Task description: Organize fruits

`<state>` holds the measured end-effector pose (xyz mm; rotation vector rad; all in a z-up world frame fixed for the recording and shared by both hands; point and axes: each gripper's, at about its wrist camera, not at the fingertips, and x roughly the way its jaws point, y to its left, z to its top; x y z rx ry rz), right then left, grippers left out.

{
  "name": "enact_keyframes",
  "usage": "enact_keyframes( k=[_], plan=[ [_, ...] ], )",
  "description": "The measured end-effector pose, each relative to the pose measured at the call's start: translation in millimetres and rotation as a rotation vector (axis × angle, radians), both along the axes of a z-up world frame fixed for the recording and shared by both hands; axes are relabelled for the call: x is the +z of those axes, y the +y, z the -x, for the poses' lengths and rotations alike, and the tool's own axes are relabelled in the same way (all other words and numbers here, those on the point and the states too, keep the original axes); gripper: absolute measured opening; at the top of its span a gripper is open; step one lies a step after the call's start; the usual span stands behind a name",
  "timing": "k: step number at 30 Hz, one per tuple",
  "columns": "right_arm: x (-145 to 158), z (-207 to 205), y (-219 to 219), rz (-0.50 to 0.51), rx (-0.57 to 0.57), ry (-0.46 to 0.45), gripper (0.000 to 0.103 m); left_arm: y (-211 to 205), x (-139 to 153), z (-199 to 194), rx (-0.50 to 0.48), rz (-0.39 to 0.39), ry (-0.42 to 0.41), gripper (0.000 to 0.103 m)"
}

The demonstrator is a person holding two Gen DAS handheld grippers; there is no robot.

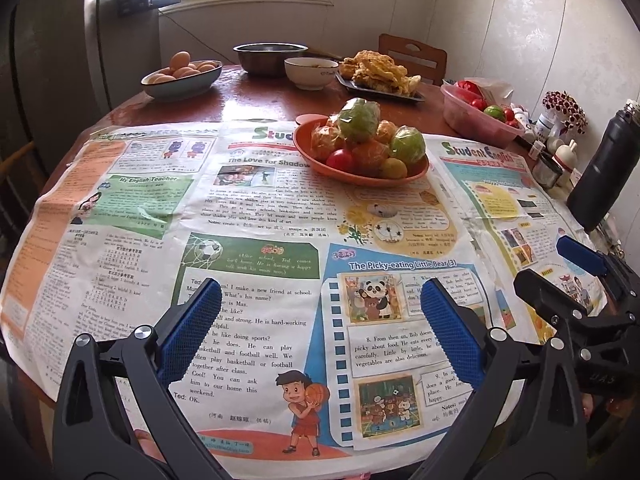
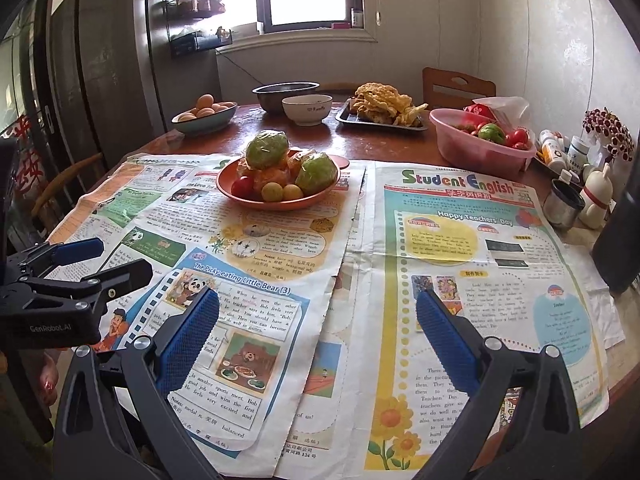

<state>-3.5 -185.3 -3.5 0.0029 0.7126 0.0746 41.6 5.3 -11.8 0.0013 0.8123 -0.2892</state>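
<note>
Both the left tool [image 1: 320, 320] and right tool [image 2: 318, 320] are hovering wide apart and empty, the orange fruit plate [image 2: 276, 200] sitting well ahead on the newspaper-covered tabletop [image 1: 256, 92].

A round reddish-brown wooden table [image 2: 392, 148] carried everything. Colourful "Student English" newspaper sheets [image 2: 472, 280] covered its near half, overlapping at the middle. An orange plastic plate [image 2: 280, 202] heaped with fruit sat on the newspaper's far edge. On bare wood behind: a grey-blue oval bowl of brown eggs [image 2: 204, 118], a dark metal bowl [image 2: 285, 94], a white ceramic bowl [image 2: 307, 110] just in front of it, a dark tray of fried food [image 2: 382, 114], and a pink plastic basin [image 2: 478, 148] holding red and green fruit. A black bottle [image 1: 604, 168], small jars and a metal cup [image 2: 563, 202] stood at the right edge.
</note>
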Motion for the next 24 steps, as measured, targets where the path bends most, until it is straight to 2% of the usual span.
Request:
enact_keyframes(
  k=[24],
  plan=[
    [-1.4, -1.2, -6.1, -0.005, -0.002, 0.005, 0.099, -7.0, -1.0, -1.7, -0.001, -0.034, 0.007, 0.094]
  ],
)
